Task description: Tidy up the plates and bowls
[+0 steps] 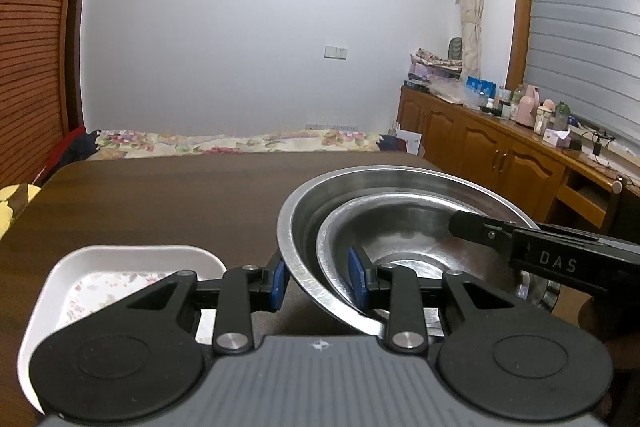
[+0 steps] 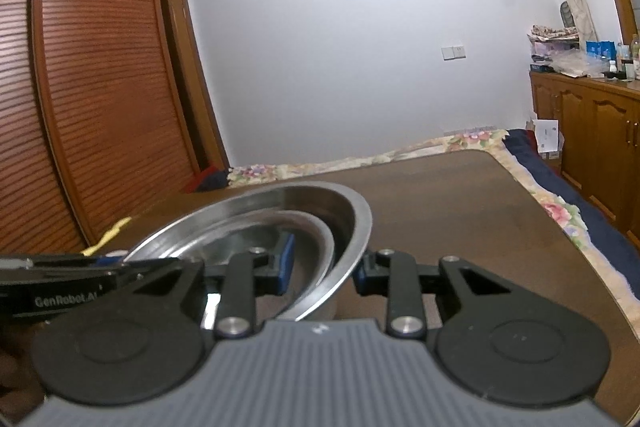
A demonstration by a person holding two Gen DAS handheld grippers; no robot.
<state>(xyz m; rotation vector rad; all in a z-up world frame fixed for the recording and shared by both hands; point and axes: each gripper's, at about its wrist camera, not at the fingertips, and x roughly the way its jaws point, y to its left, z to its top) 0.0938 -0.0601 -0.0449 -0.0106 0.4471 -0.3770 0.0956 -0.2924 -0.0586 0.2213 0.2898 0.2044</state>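
Dark wooden table (image 1: 160, 195) carries a white dish (image 1: 132, 259); both my tongs, left (image 1: 316, 277) and right (image 2: 322, 267), clamp opposite rims of nested steel bowls (image 1: 404, 211).

White "DAS" was printed on the side of the right gripper (image 1: 460, 223) body, right of the left gripper's (image 1: 320, 281) jaws, and "GenRobot.AI" stood on the left gripper (image 2: 120, 261) body, left of the right gripper's (image 2: 322, 269) jaws; nothing else was legible.
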